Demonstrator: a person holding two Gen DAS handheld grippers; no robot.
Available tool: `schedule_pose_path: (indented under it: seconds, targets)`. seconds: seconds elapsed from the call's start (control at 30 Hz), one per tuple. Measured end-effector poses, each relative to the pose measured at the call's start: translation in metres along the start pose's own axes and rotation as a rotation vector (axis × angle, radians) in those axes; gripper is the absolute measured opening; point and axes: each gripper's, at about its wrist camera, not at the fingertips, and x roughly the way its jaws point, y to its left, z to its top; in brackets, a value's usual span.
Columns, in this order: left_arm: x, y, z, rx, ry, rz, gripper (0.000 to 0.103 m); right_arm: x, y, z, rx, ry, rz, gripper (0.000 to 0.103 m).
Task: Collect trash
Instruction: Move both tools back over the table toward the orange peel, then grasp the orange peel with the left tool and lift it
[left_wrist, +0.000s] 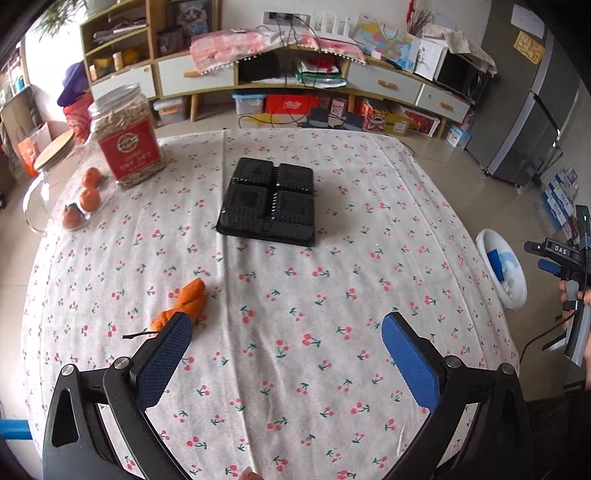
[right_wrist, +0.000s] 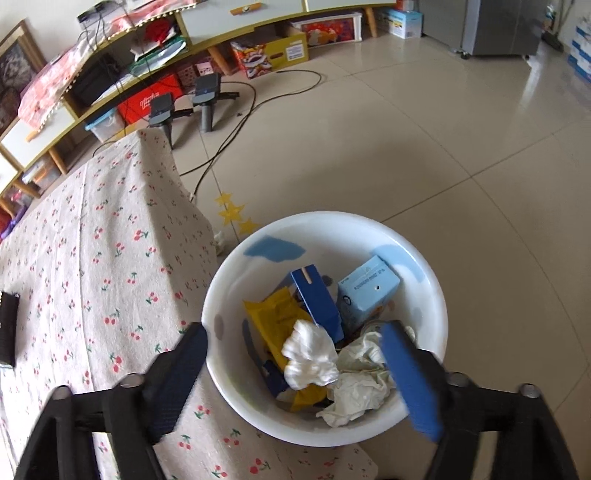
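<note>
A piece of orange peel (left_wrist: 188, 299) lies on the cherry-print tablecloth (left_wrist: 332, 295), just beyond the left fingertip of my left gripper (left_wrist: 286, 325). That gripper is open and holds nothing. A black plastic tray (left_wrist: 269, 201) with four cells sits mid-table. My right gripper (right_wrist: 293, 332) hangs open over the white bin (right_wrist: 332, 218) on the floor beside the table. Nothing is pressed between its pads. Under it, a crumpled white tissue (right_wrist: 310, 354) lies on top of a yellow wrapper (right_wrist: 273, 321), blue cartons (right_wrist: 317, 299) and more paper.
At the table's far left stand a red-labelled jar (left_wrist: 129, 136), a glass jar with a wooden lid (left_wrist: 51, 162) and tangerines (left_wrist: 89, 199). From the left wrist view the bin (left_wrist: 487, 240) is off the table's right edge, beside a hand (left_wrist: 576, 299). Cables and stands lie on the floor.
</note>
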Motion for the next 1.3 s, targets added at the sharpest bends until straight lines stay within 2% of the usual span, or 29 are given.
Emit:
schedule_pose_path:
  seconds: [0.1, 0.2, 0.37, 0.53, 0.73, 0.83, 0.9, 1.07, 1.13, 1.23, 1.3]
  targets:
    - [0.003, 0.017, -0.005, -0.041, 0.009, 0.017, 0.103, -0.004, 0.006, 0.0, -0.006, 0.01, 0.0, 0.084]
    - [0.002, 0.025, -0.007, -0.042, 0.026, 0.03, 0.103, -0.012, 0.017, -0.003, -0.024, 0.011, 0.005, 0.084]
    - [0.006, 0.04, -0.007, -0.039, 0.083, 0.058, 0.103, -0.026, 0.045, -0.015, -0.068, 0.01, 0.064, 0.085]
    - [0.008, 0.07, -0.006, -0.126, 0.135, 0.029, 0.103, -0.032, 0.087, -0.027, -0.157, 0.012, 0.12, 0.086]
    - [0.014, 0.1, -0.003, -0.229, 0.169, 0.027, 0.103, -0.027, 0.137, -0.039, -0.261, 0.02, 0.118, 0.086]
    - [0.023, 0.105, 0.001, -0.227, 0.188, 0.008, 0.103, -0.022, 0.154, -0.044, -0.294, 0.03, 0.116, 0.086]
    - [0.03, 0.104, 0.006, -0.199, 0.191, 0.026, 0.102, -0.019, 0.162, -0.046, -0.316, 0.033, 0.11, 0.086]
    - [0.065, 0.104, 0.012, -0.125, 0.246, 0.071, 0.093, -0.012, 0.182, -0.05, -0.385, 0.03, 0.07, 0.086]
    - [0.08, 0.102, 0.011, -0.105, 0.285, 0.071, 0.083, -0.012, 0.189, -0.051, -0.424, 0.026, 0.062, 0.086]
    - [0.099, 0.098, 0.006, -0.083, 0.342, 0.093, 0.074, -0.017, 0.198, -0.053, -0.485, 0.008, 0.065, 0.086]
    - [0.101, 0.094, 0.006, -0.064, 0.333, 0.117, 0.072, -0.021, 0.201, -0.055, -0.505, 0.01, 0.081, 0.086]
